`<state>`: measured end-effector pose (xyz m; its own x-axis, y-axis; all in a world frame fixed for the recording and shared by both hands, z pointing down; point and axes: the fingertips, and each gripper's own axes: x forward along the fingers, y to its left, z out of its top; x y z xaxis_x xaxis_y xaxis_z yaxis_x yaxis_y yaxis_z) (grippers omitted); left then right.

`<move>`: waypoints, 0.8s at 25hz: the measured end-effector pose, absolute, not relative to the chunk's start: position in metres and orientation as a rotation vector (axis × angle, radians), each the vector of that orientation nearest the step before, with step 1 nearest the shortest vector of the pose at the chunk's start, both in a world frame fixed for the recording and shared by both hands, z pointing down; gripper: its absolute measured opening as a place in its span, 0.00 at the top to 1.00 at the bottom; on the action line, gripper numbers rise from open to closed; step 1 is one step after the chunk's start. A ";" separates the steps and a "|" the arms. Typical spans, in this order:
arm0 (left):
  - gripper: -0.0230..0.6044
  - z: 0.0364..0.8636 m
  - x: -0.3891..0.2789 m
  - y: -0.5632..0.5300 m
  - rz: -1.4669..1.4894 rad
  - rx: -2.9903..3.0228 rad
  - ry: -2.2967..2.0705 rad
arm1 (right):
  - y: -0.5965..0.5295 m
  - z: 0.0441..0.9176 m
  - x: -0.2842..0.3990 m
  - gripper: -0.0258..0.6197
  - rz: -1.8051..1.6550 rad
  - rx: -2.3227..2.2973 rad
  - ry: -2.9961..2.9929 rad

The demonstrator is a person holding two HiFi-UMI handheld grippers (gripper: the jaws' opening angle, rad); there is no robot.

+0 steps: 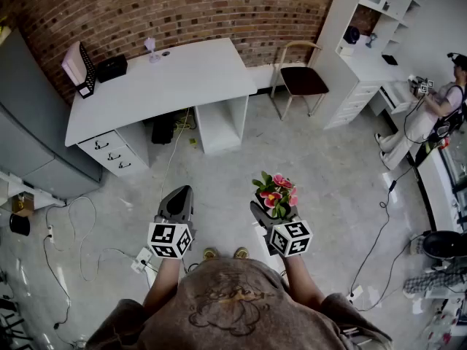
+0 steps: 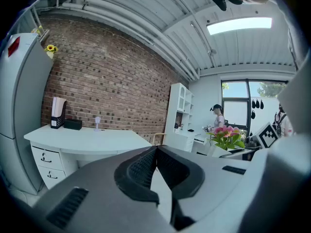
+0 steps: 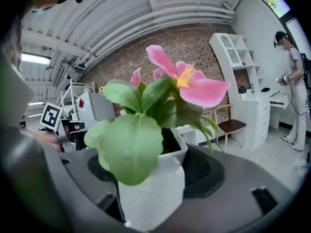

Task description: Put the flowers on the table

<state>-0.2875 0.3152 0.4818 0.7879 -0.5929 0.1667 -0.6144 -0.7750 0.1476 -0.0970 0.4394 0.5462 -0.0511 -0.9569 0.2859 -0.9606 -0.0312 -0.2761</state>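
Brick wall backs the head view, and a long white desk stands against it on a grey concrete floor strewn with cables. At the far end of the desk top are a file holder, a black box and a small lilac object; most of the top is bare. A chair and a white shelving unit stand to the right, and another person works at the far right. The flowers sit in the right gripper, out over the floor in front of the person and well apart from the desk. The left gripper hangs beside it, carrying nothing.

From the left gripper view, the left gripper has its jaws together at the tips with nothing between them. The desk lies ahead, and the flowers show off to the right.

From the right gripper view, the right gripper is clamped on a white pot, its ribbed pads pressed against the pot's sides. The pink flowers and their leaves fill the frame, upright.

By my reading, the pickup is done and the carry is under way. What is left is to reach the desk, set the pot on its bare top and let go.
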 end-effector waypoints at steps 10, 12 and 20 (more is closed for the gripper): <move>0.93 0.480 -0.293 0.318 0.163 2.786 -0.945 | 0.443 0.544 -0.106 0.41 0.617 2.159 -2.178; 0.93 0.478 -0.296 0.318 0.161 2.785 -0.938 | 0.444 0.542 -0.109 0.41 0.614 2.170 -2.173; 0.93 0.485 -0.302 0.310 0.170 2.806 -0.863 | 0.443 0.546 -0.124 0.41 0.607 2.194 -2.138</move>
<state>-0.3016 0.3099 0.4850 0.8227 -0.5431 0.1677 -0.5662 -0.8093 0.1565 -0.1239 0.4426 0.5456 -0.0127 -0.9582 0.2859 -0.9655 -0.0626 -0.2527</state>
